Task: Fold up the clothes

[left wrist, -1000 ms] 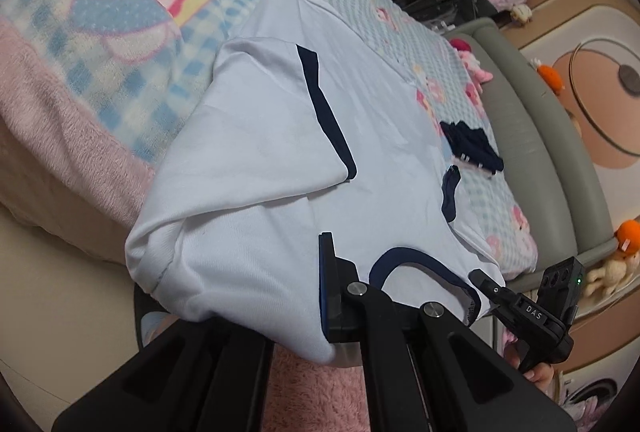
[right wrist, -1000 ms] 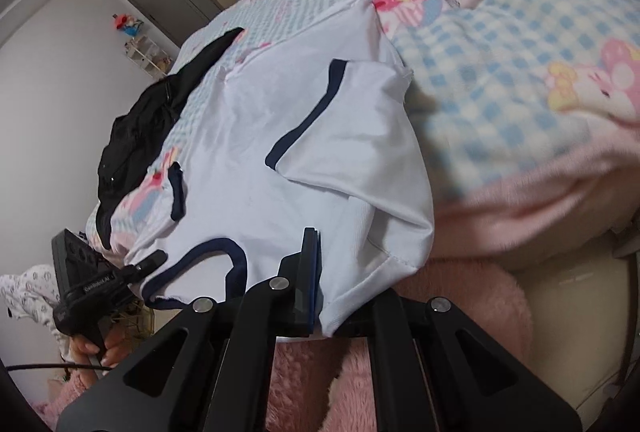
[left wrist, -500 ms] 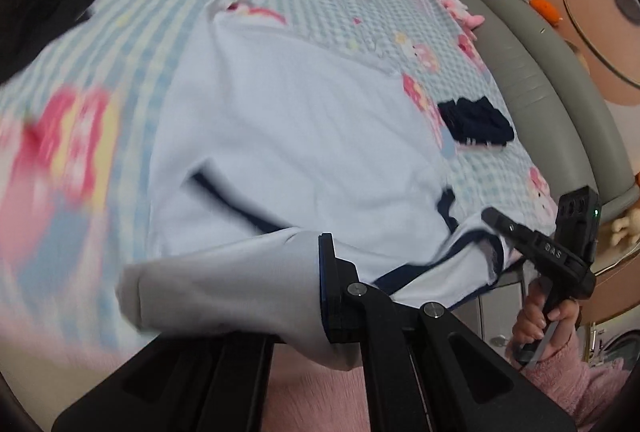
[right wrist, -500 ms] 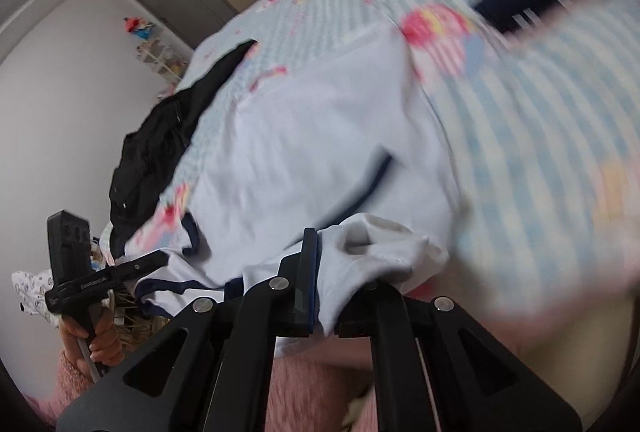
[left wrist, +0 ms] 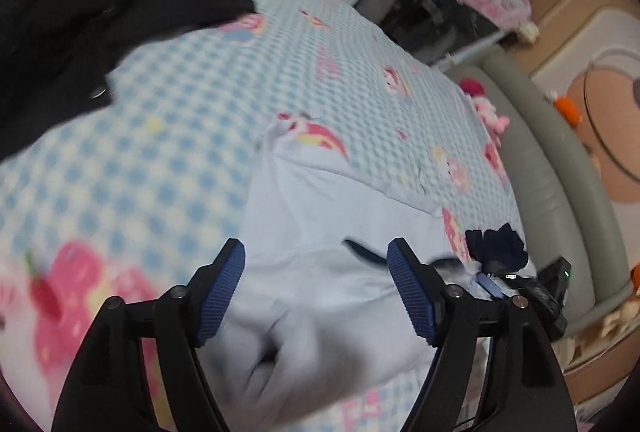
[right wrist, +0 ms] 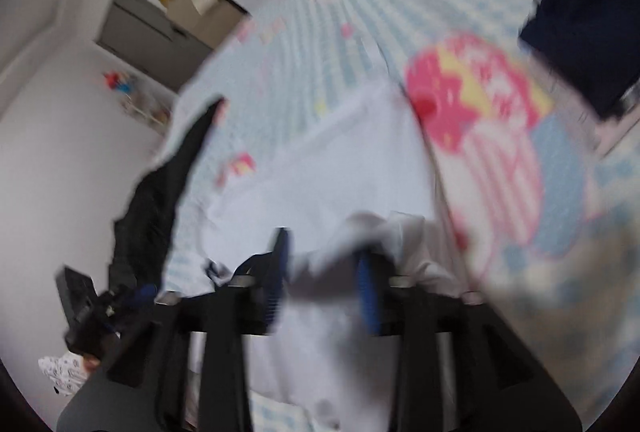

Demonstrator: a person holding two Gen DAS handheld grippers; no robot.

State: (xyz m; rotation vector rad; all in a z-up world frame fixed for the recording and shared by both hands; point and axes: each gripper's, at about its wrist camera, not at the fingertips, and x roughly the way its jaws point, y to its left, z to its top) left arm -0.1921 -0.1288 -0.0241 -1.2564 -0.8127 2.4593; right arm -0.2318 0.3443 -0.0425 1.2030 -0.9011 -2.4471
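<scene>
A bed covered by a blue-and-white checked blanket [left wrist: 168, 135] with pink cartoon prints fills both views. The left tool [left wrist: 316, 290] has just been opening; its blue pads stand apart, released, over the folded white T-shirt with navy trim [left wrist: 320, 216]. The right tool [right wrist: 324, 276], also just opening, straddles a bunched fold without pressing. The shirt stretches away ahead of both tools, roughly equally near. A black garment [left wrist: 80, 23] lies farther off.
</scene>
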